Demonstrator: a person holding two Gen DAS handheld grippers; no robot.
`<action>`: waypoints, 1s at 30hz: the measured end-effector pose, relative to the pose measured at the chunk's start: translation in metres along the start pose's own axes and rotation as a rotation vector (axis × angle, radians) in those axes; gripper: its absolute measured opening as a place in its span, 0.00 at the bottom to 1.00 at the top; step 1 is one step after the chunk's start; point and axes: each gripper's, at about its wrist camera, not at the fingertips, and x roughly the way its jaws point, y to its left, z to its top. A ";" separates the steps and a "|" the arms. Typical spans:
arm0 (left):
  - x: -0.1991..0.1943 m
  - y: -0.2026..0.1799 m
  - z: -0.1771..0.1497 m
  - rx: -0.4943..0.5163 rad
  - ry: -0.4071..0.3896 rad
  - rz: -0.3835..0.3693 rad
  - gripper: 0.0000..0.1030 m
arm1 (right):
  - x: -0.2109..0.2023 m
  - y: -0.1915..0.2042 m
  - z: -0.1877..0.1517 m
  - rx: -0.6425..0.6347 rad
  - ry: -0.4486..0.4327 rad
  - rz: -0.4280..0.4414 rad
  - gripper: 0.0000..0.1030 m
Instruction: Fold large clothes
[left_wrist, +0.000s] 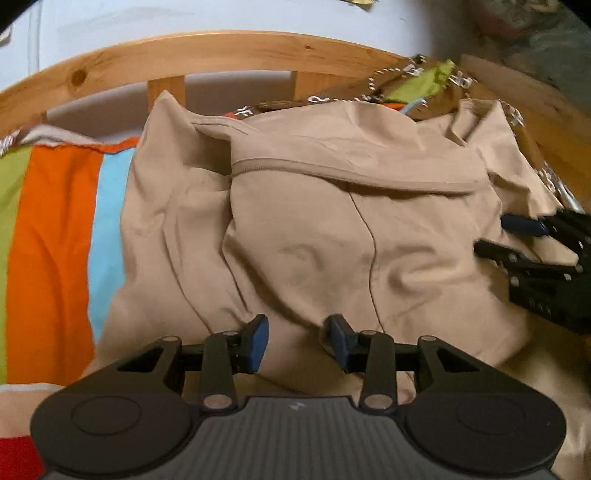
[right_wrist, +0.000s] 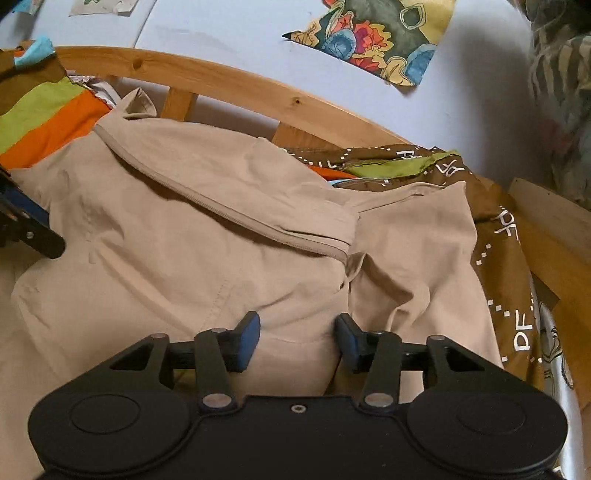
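A large beige garment lies crumpled and partly folded on the bed, a stitched hem band running across its top layer. My left gripper hovers open over its near edge, nothing between the blue pads. The same beige garment fills the right wrist view, where my right gripper is open just above the cloth, holding nothing. In the left wrist view the right gripper enters from the right edge, fingers apart over the garment's right side. The left gripper's finger shows at the left edge.
A striped bedspread in green, orange and light blue covers the bed at left. A wooden headboard rail curves behind the garment. Brown patterned fabric lies right of the garment. A floral cloth hangs on the pale wall.
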 end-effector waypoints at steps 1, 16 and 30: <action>-0.001 0.000 0.001 -0.009 -0.003 -0.005 0.43 | -0.004 -0.002 0.001 0.004 0.007 0.003 0.49; -0.124 0.016 -0.070 0.063 -0.037 -0.052 0.99 | -0.218 -0.041 -0.062 0.067 0.021 -0.022 0.98; -0.148 -0.041 -0.135 0.301 0.045 -0.150 0.99 | -0.249 0.072 -0.112 -0.285 0.213 0.230 0.99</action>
